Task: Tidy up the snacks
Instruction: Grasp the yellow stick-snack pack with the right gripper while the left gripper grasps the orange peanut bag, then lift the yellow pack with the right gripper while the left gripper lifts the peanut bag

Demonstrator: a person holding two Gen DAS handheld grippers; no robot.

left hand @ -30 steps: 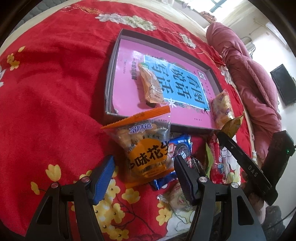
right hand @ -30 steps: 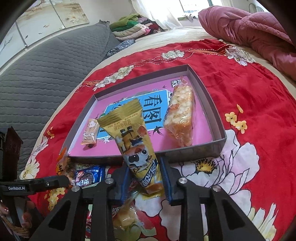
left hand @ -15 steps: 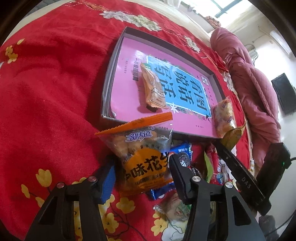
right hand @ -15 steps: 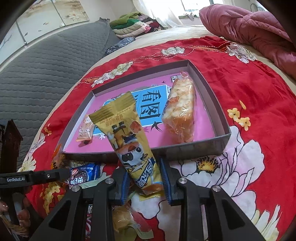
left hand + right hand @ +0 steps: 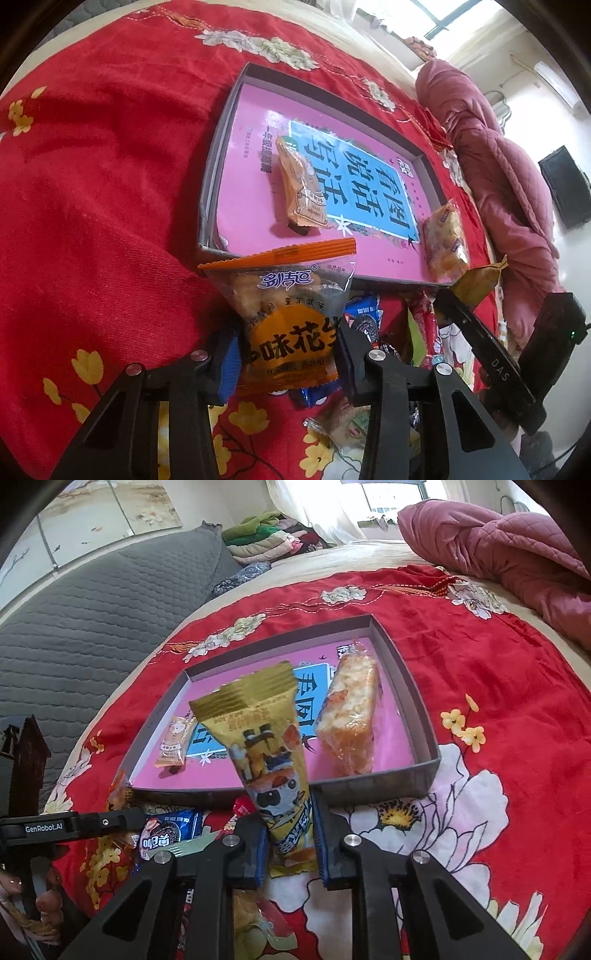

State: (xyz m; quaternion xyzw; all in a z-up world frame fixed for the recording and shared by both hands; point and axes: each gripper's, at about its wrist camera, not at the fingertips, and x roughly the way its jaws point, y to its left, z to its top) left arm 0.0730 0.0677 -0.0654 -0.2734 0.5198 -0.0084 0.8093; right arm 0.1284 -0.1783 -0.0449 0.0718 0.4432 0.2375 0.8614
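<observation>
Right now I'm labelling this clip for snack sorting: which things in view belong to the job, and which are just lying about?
Job:
- left gripper, shut on peanut snack bag
- right gripper, shut on yellow snack packet
- grey box
- small orange packet and puffed snack bag inside it
- blue cookie packet

Lying about:
- pink quilt
- folded clothes

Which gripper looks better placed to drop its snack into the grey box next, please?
Probably the right gripper. It is shut on the yellow packet, whose top already leans over the grey box wall. The left gripper has just been closing on the peanut bag, still outside the box.
</observation>
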